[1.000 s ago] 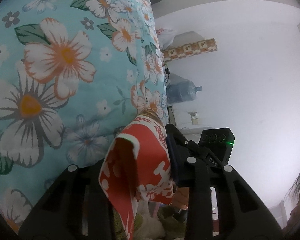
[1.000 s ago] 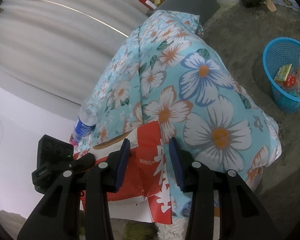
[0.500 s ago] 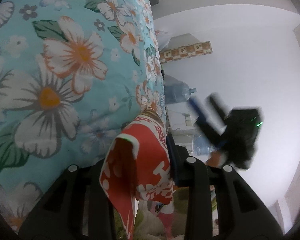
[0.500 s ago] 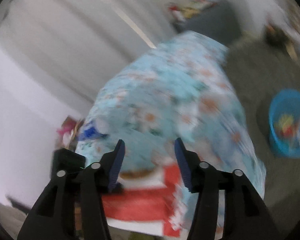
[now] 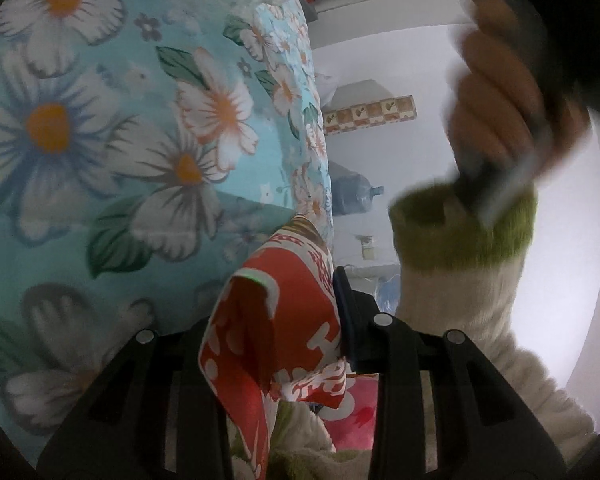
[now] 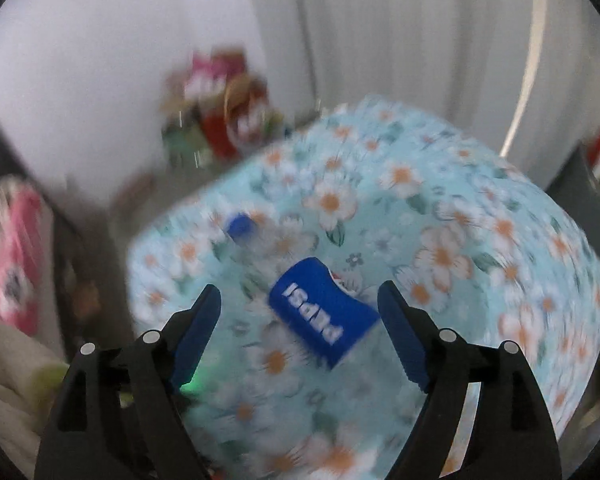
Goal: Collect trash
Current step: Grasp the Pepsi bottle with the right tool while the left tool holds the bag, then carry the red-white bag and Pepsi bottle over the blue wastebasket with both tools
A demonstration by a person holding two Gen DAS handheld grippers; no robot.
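Observation:
My left gripper (image 5: 300,316) is shut on a red and white plastic bag (image 5: 284,320), held beside the flowered turquoise cloth (image 5: 120,140). My right gripper (image 6: 300,312) is wide open above a clear plastic Pepsi bottle (image 6: 320,312) with a blue label and blue cap. The bottle lies on the flowered cloth (image 6: 460,240), between the two fingers. The person's right hand (image 5: 500,120) and cream sleeve with a green cuff show blurred in the left wrist view.
A large water jug (image 5: 352,196) stands by the white wall. Colourful packages (image 6: 220,112) sit behind the covered table. A pink item (image 6: 8,252) lies at the left. A grey shelf with items (image 6: 596,168) is at the right.
My right gripper left the red bag, swung left over the table and opened wide over the Pepsi bottle. My left gripper still holds the bag and shifted slightly.

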